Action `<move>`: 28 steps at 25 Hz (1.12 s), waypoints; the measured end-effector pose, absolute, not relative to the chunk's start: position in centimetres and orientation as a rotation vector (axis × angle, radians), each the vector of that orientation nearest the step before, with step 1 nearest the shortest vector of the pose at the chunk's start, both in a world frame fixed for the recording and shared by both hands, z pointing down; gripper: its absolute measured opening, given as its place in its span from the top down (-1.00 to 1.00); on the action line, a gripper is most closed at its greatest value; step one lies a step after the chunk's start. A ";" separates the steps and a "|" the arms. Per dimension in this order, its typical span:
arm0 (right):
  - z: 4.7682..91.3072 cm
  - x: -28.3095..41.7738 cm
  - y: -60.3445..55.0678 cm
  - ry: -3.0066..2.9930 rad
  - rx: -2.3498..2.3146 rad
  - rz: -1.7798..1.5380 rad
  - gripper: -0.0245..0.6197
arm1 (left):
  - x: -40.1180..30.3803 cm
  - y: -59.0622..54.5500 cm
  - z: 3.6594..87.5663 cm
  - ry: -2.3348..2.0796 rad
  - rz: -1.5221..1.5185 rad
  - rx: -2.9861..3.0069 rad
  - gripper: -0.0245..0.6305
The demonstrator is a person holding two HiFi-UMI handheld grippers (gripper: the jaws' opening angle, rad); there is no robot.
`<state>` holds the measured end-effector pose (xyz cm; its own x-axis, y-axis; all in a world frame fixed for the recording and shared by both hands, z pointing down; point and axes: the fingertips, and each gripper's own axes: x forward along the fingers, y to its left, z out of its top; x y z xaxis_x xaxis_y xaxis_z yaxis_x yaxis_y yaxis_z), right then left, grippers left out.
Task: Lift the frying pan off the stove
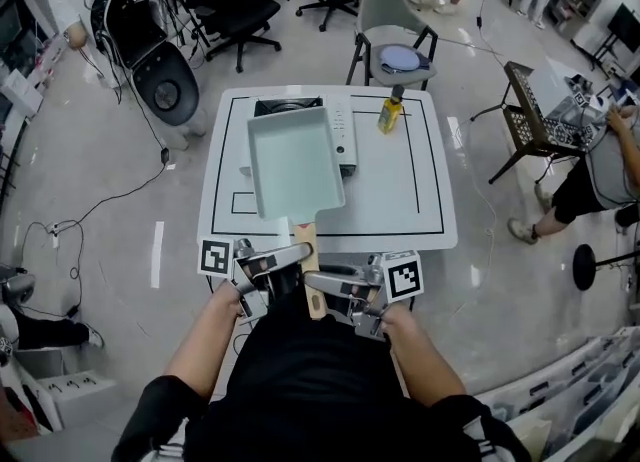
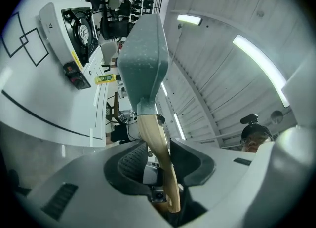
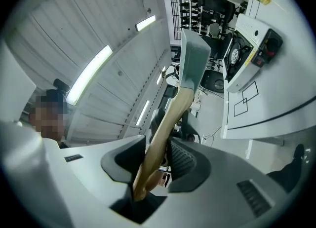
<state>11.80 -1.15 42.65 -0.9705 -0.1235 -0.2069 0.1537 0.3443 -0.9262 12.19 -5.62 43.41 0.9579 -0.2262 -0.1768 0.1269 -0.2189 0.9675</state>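
Observation:
A pale green rectangular frying pan (image 1: pixel 295 161) with a wooden handle (image 1: pixel 309 268) is held up above the white portable stove (image 1: pixel 340 132) on the white table (image 1: pixel 430 200). My left gripper (image 1: pixel 302 253) and right gripper (image 1: pixel 312 282) are both shut on the handle, one from each side. In the left gripper view the wooden handle (image 2: pixel 159 160) runs between the pads of the left gripper (image 2: pixel 159 162) up to the pan (image 2: pixel 143 64). In the right gripper view the handle (image 3: pixel 165 133) passes through the right gripper (image 3: pixel 159 157) toward the pan (image 3: pixel 194 59).
A yellow bottle (image 1: pixel 389 110) stands on the table right of the stove. Behind the table is a grey chair (image 1: pixel 395 40); black office chairs (image 1: pixel 230 0) stand further back. A metal stand (image 1: pixel 535 115) and seated people are at the right.

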 end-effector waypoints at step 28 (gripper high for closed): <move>45.2 3.3 8.5 2.290 -0.009 -1.793 0.45 | 4.0 4.4 46.9 -0.024 -0.259 1.624 0.46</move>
